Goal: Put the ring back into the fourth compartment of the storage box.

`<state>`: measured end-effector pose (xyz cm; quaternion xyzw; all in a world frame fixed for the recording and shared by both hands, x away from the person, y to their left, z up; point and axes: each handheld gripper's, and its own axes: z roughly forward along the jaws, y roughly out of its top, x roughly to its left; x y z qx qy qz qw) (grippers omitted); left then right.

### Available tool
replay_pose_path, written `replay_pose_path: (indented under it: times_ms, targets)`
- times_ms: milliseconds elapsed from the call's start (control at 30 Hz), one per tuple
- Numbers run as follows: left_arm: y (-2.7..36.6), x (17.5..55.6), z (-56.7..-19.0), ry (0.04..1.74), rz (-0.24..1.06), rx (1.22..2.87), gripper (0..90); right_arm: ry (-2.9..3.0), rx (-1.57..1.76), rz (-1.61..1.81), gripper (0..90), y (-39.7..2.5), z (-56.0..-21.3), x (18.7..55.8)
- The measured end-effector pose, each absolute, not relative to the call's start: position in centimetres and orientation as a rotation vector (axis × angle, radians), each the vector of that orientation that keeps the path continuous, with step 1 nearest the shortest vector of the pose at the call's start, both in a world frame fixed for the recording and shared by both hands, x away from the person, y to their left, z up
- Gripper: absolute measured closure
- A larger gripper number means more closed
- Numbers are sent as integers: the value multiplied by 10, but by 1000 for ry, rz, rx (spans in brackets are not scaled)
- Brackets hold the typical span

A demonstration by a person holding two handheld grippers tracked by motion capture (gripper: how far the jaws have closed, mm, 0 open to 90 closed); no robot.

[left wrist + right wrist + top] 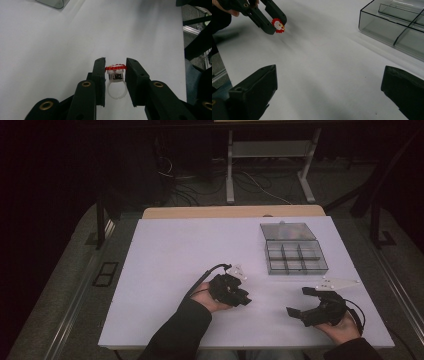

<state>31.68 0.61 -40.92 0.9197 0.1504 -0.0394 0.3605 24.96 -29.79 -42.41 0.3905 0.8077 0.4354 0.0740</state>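
Left claw (115, 72): clamped tight on the toy ring (115, 82), red-frilled top between the tips, white band hanging below.
Right claw (329, 92): wide open, holding nothing, tips cut off.
Clear box (295, 256): beyond the right claw; contents unreadable.
Tabletop (190, 250): white, under both.

The toy ring (115, 82) had a white band and a red-frilled white top, the left claw (115, 67) was black, the compartment box (293, 251) smoky grey, the worktop (175, 250) white.
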Motion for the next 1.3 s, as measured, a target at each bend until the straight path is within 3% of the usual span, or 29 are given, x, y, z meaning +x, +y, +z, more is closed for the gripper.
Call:
replay_pose_path:
  times_ms: [1300]
  targets:
    - [-10,350,-374,348,-67,2355,692,2427,1187,1301,0,-299,-424,249]
